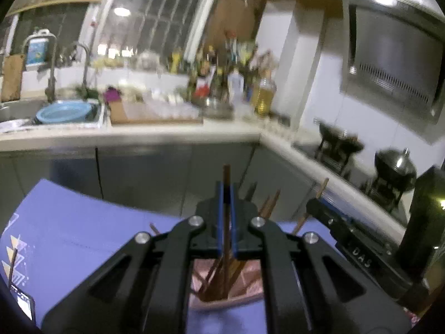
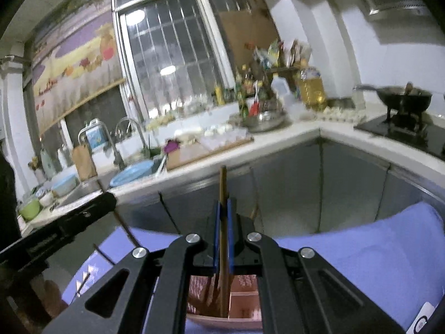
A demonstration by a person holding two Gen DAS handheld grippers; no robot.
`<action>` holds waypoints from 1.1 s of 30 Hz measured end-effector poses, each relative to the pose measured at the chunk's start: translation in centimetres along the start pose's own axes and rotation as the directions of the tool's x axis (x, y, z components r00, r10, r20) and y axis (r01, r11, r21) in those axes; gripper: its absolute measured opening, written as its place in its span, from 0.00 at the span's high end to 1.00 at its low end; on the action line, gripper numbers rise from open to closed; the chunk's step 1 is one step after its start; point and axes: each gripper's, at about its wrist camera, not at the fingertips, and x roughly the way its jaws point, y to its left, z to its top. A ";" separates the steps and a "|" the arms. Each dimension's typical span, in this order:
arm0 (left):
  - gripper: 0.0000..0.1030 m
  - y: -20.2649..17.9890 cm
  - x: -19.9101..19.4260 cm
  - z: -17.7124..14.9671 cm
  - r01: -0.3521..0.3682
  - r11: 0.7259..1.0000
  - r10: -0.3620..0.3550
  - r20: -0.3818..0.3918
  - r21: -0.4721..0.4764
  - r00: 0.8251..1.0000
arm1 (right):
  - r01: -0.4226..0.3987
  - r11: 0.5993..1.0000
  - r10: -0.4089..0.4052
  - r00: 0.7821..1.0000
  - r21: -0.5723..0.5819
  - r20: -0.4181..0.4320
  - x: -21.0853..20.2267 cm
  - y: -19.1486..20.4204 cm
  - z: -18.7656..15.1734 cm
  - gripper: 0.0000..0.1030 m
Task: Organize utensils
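Note:
My left gripper point(image 1: 226, 192) is shut on a brown chopstick point(image 1: 226, 175) that stands upright between its blue pads, its lower end down in a pink holder point(image 1: 244, 292) with several more chopsticks point(image 1: 268, 206). My right gripper point(image 2: 223, 206) is shut on another brown chopstick point(image 2: 222, 183), upright, its lower end in the same pink holder point(image 2: 244, 289). The right gripper also shows in the left wrist view point(image 1: 333, 217), close to the right, holding its chopstick. The left gripper's body shows in the right wrist view point(image 2: 69, 222) at the left.
The holder stands on a purple mat point(image 1: 83, 228). A few loose chopsticks point(image 1: 12, 261) lie on the mat at the left. Beyond are a counter point(image 1: 167, 133) with a sink, a blue basin point(image 1: 65, 112), bottles, and a stove with pots point(image 1: 395, 167).

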 end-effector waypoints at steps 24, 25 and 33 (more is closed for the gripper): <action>0.93 2.9 -8.3 -9.4 -0.033 0.999 0.031 -0.119 -0.014 0.992 | -0.079 0.931 0.160 0.965 0.355 -0.206 -7.9 -1.6 -14.9 0.52; 0.93 3.0 -8.7 -10.2 -0.034 0.999 0.033 -0.128 -0.012 0.991 | -0.075 0.923 0.168 0.961 0.378 -0.221 -8.2 -1.6 -16.0 0.52; 0.68 2.0 -8.9 -16.4 -0.038 0.997 0.055 -0.269 0.067 0.962 | -0.036 0.889 0.171 0.951 0.456 -0.259 -11.4 -1.9 -21.0 0.44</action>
